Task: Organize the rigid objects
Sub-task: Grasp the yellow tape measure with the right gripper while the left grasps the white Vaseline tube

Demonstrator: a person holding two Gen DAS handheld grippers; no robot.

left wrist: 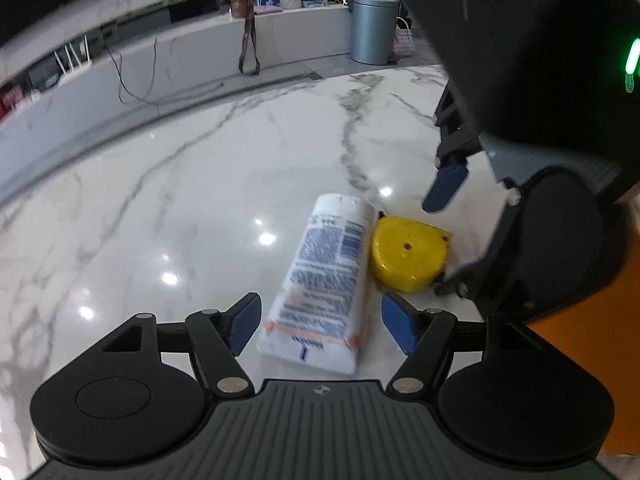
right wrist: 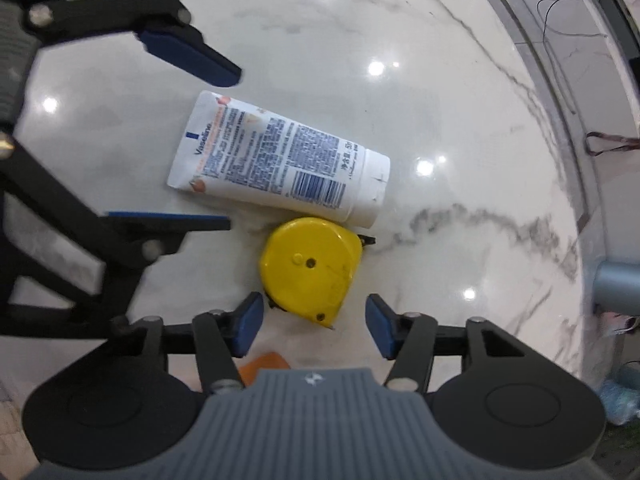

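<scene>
While the left wrist view looks across a glossy white marble counter (left wrist: 180, 184) toward a grey bin (left wrist: 372, 28) and a cluttered shelf, the left gripper (left wrist: 320, 322) spreads its fingers wide around a lying white lotion tube (left wrist: 320, 280), gripping nothing. Seen from the right wrist, the right gripper (right wrist: 314, 326) gapes empty before a yellow tape measure (right wrist: 310, 266) touching the tube.

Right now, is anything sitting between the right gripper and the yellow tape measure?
Nothing visible. The right gripper is open with the yellow tape measure just ahead of its fingertips on bare marble. The lotion tube lies on the far side, touching or nearly touching the tape measure, and the left gripper straddles its crimped end.
</scene>
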